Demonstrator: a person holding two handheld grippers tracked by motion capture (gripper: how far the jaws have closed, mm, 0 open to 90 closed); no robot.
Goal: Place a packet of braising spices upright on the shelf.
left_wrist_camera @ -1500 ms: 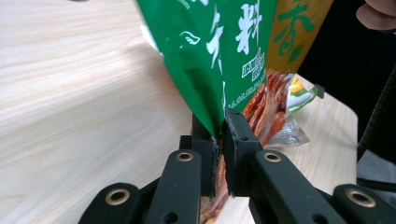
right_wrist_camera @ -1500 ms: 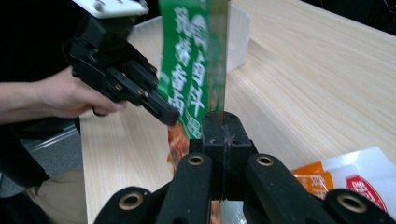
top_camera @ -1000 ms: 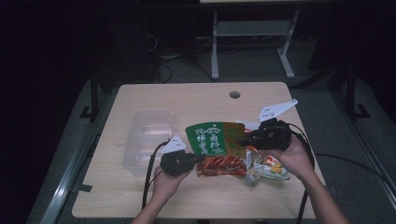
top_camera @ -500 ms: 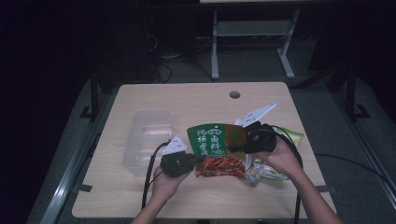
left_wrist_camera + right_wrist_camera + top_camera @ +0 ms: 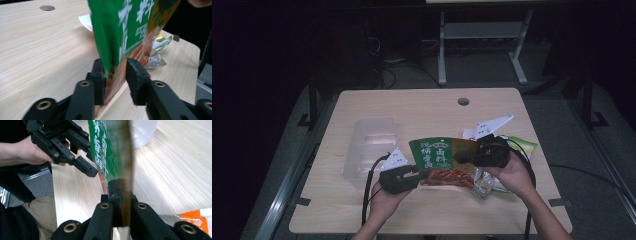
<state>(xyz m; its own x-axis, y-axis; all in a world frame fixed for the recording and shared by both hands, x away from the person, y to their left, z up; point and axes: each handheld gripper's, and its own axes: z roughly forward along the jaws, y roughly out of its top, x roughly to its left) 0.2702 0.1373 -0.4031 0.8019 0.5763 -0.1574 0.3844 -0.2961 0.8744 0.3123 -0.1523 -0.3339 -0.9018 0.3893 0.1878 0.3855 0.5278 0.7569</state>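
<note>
Surface: light wood table, dark room
Pouch: green snack pouch held above table, white Chinese characters, not legible
Right gripper: jaws clamped on pouch edge
Left gripper: jaws apart around pouch bottom

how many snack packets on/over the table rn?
3 at least. The green packet is held up between the left gripper and right gripper; a clear-wrapped one lies beneath it; a light-green one lies behind the right hand. More may be hidden.
</note>
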